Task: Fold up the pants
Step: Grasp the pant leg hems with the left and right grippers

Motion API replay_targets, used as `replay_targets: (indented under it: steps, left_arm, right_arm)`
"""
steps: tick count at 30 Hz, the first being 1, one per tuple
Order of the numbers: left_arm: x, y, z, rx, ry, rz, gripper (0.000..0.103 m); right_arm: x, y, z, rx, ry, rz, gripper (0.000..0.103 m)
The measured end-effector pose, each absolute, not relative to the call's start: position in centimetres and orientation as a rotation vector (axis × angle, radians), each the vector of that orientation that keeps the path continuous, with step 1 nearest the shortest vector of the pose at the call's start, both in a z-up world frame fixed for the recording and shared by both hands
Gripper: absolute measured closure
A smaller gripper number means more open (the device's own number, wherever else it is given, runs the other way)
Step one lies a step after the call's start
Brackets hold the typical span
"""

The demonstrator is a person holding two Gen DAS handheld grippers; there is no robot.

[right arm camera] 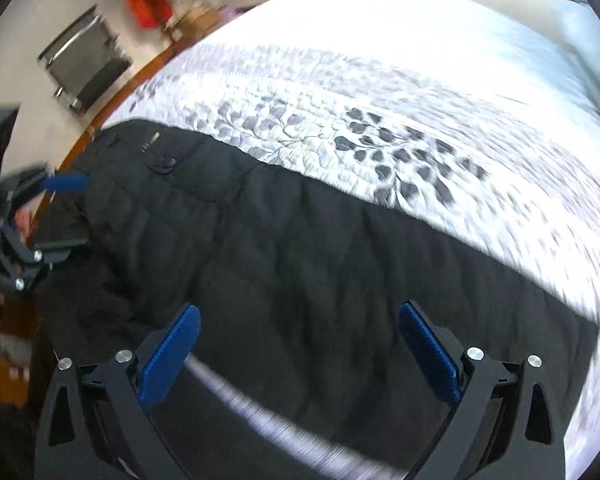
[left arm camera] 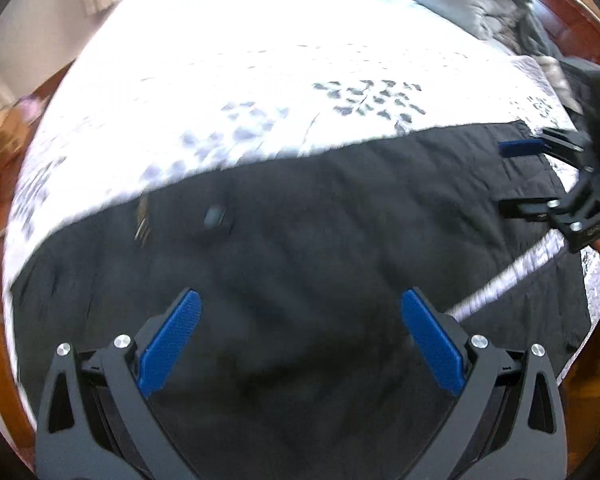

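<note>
I see the black quilted fabric pants (left arm camera: 300,248) spread flat along the near side of the bed, on the white bedspread with a grey leaf print (left arm camera: 260,92). In the left wrist view, a narrow strip of bedspread shows between the two legs at lower right. A small dark button (left arm camera: 216,216) and a small label sit near the waist end, toward the left of that view.

My left tool (left arm camera: 300,316) hovers over the waist part of the pants with its blue ribbed pads (left arm camera: 170,344) spread wide apart, and nothing is between them. My right tool (right arm camera: 300,328) is over the leg part, its blue pads (right arm camera: 430,352) equally far apart and holding nothing. I cannot tell whether either tool touches the cloth.

Each tool shows up at the edge of the other's view: the right one at the far right over the leg hems, the left one at the far left by the waist, both with fingers parted.

A rumpled grey blanket (left arm camera: 496,4) lies at the far corner of the bed, beside the reddish-brown wooden bed frame (left arm camera: 572,20). Both views are blurred.
</note>
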State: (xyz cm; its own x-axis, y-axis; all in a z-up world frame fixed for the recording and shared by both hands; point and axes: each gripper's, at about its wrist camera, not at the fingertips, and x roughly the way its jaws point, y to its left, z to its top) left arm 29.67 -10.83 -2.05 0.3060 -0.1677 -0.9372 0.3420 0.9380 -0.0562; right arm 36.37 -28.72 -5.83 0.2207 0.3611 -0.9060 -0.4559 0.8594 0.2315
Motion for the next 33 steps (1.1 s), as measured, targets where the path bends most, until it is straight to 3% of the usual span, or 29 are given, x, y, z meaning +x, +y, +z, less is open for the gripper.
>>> replay_targets:
  steps: [7,17,23,26,28,29,31,33]
  left_arm:
    - [38.6,-13.7,-6.8,0.277,1.234,-0.581,0.003]
    - [42.4,-14.4,-9.4,0.333,1.284,-0.782,0.003]
    - [43.4,-14.5,-10.8,0.349,1.306,-0.792,0.003]
    - [43.2,-14.6,-11.0,0.333,1.317,-0.830,0.003]
    - [43.0,-14.8,-10.9,0.342,1.306,-0.838,0.003]
    - [43.0,-15.2,-10.9,0.355,1.296,-0.839,0.003]
    - [43.1,-15.9,-10.9,0.368,1.287,-0.847,0.003]
    - [43.2,-16.5,-10.8,0.371,1.281,-0.868,0.003]
  right_arm:
    - [43.5,-27.9,-9.7,-0.134,1.330,0.744,0.004]
    - [46.9,-26.7,-14.5,-0.267,1.479,0.851,0.003]
    - [46.7,-26.3,-14.8,-0.299,1.462,0.901,0.003]
    - [45.7,-26.5,-14.5,-0.337,1.441,0.895,0.018]
    - [44.8,-26.6,-13.9,-0.351,1.420,0.898,0.041]
    - [44.1,-26.7,-13.7,-0.365,1.414,0.897,0.047]
    - [42.9,-26.7,-13.1,-0.416,1.388,0.910,0.073]
    - [41.2,-27.1,-12.2,-0.438,1.361,0.925,0.090]
